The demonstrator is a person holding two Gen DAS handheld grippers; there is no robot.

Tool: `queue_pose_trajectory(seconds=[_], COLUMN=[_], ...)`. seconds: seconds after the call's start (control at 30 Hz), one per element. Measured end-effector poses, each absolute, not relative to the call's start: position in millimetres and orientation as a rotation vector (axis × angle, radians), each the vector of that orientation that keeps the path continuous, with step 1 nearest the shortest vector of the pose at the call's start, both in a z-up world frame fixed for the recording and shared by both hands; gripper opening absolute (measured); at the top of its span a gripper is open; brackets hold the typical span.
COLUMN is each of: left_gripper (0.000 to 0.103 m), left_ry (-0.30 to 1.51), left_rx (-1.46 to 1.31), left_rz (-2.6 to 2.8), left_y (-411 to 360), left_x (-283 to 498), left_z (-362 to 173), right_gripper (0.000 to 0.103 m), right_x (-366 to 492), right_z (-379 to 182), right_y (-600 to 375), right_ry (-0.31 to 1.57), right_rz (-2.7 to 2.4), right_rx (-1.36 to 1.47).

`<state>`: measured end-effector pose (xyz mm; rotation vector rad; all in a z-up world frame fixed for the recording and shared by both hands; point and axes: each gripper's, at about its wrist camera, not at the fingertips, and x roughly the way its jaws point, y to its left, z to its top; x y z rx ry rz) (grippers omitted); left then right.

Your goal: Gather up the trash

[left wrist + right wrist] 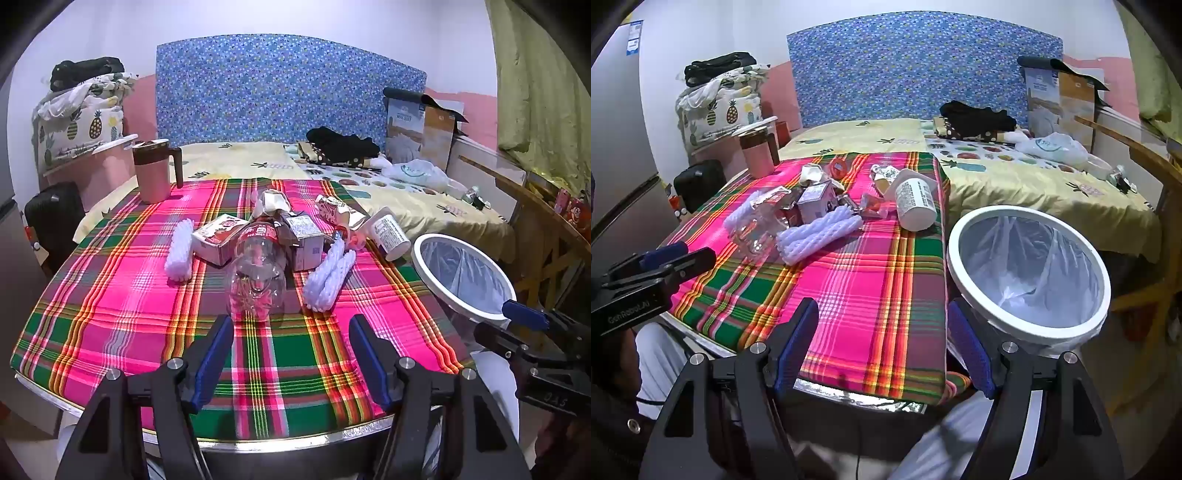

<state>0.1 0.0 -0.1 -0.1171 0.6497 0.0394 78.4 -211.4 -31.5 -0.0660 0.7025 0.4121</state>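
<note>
A heap of trash lies mid-table on the plaid cloth (129,280): a clear plastic bottle (256,273) on its side, small cartons (218,238), white foam nets (328,280), crumpled wrappers (334,214) and a tipped white cup (389,232). My left gripper (291,325) hovers open just short of the bottle's base, nothing between its fingers. My right gripper (882,310) stands open over the table's near right corner, empty, beside the white bin (1028,273) lined with a clear bag. The same bottle (757,225), foam net (820,230) and cup (916,203) lie farther off in the right wrist view.
A pink jug (153,170) stands at the table's far left corner. Behind the table is a bed (424,206) with clothes and a plastic bag. A wooden rack (546,229) stands at the right, a dark suitcase (51,218) at the left.
</note>
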Motion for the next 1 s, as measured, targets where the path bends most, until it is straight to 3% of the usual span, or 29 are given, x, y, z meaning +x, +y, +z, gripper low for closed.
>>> queue_pose_trajectory(seconds=[1.0], left_gripper=[0.065], left_ry=[0.645], left_rx=[-0.109], left_rz=[0.047], left_y=[-1.1], left_x=[-3.1], left_z=[3.0], right_gripper=[0.074], right_x=[73.9], right_z=[-25.0], right_y=[-212.6], right_ry=[0.675], right_rz=[0.398], right_rx=[-0.065])
